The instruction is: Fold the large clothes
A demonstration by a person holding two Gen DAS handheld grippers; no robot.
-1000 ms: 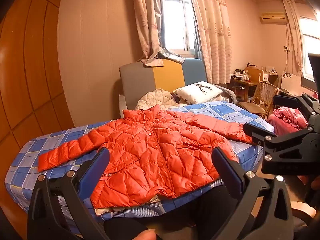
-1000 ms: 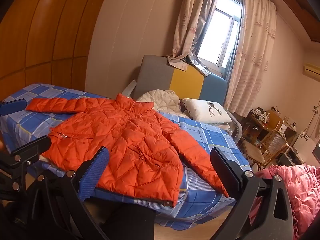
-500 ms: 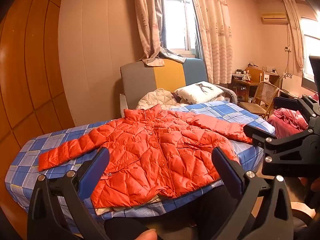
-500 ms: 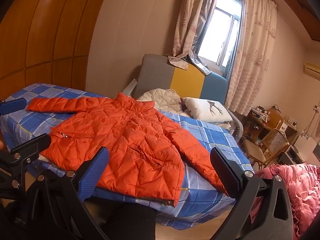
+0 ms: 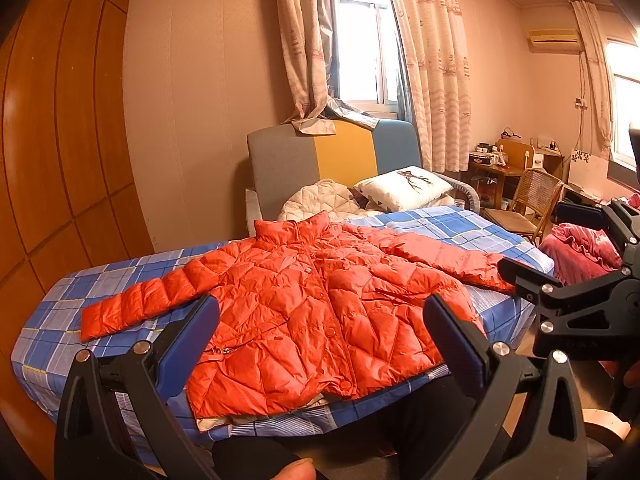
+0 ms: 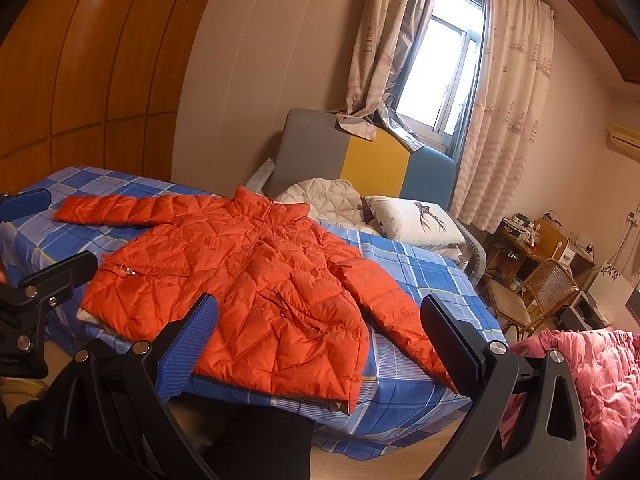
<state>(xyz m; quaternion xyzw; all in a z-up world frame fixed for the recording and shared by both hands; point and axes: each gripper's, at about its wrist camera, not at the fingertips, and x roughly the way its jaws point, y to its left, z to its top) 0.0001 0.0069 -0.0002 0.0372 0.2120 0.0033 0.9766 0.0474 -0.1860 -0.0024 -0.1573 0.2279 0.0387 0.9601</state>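
Note:
An orange quilted puffer jacket [image 5: 312, 312] lies flat and front up on the blue checked bed [image 5: 56, 320], both sleeves spread out sideways. In the right wrist view the same jacket [image 6: 248, 280] fills the bed's near side. My left gripper [image 5: 320, 312] hovers open in front of the bed's near edge, with nothing between its fingers. My right gripper [image 6: 318, 312] is open too, held off the bed over the jacket's lower hem. Each gripper shows at the edge of the other's view: the right gripper [image 5: 568, 276], the left gripper [image 6: 40, 240].
A grey, yellow and blue headboard [image 5: 332, 160] stands behind the bed with a white pillow [image 5: 404, 188] and a cream quilt [image 5: 316, 200]. A wicker chair [image 5: 528, 208] and a cluttered desk [image 5: 496, 164] are at the right. Pink bedding [image 6: 600, 384] lies near right. A wooden wardrobe [image 5: 48, 152] lines the left.
Both views shift only slightly; the jacket lies as before and both grippers stay open.

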